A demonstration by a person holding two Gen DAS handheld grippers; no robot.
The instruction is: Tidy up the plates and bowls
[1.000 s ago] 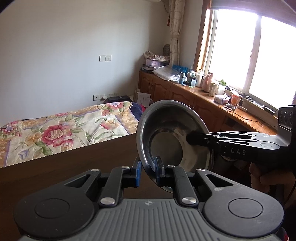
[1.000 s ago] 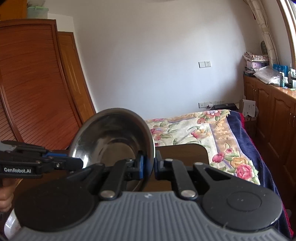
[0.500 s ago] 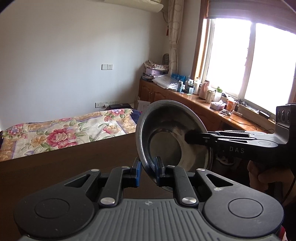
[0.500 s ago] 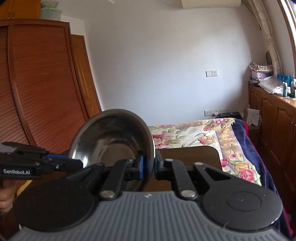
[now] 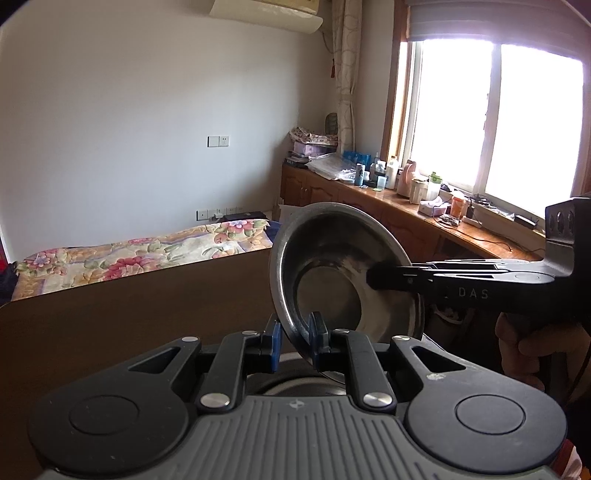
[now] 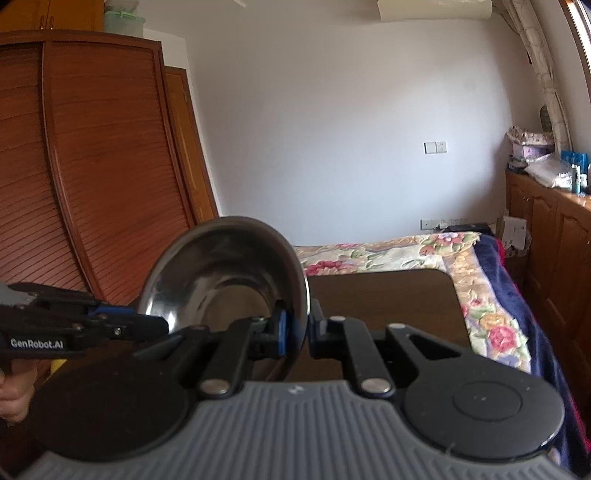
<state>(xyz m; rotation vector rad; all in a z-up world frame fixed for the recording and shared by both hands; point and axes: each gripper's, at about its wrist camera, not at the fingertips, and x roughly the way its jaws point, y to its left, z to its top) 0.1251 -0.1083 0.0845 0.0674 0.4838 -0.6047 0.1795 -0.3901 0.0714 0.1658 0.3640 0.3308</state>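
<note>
Both views now sit higher on the wall, bed lower in frame. Steel bowl [image 5: 343, 273] — tilted, above the bench [image 5: 129, 306], carried by two grips. Left gripper [image 5: 294, 334] pinches its near rim; right gripper [image 6: 297, 325] nips the opposite rim. Advice: move both together, avoid twisting.

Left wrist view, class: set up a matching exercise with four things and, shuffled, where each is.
Things:
1. steel bowl
2. air conditioner
3. floral bedspread
4. wooden counter

Places:
A. under the window
B. high on the wall
C. beyond the brown table's far edge
D. gripped at its rim by both grippers

Pairs: 1-D, 2-B, 3-C, 4-A
</note>
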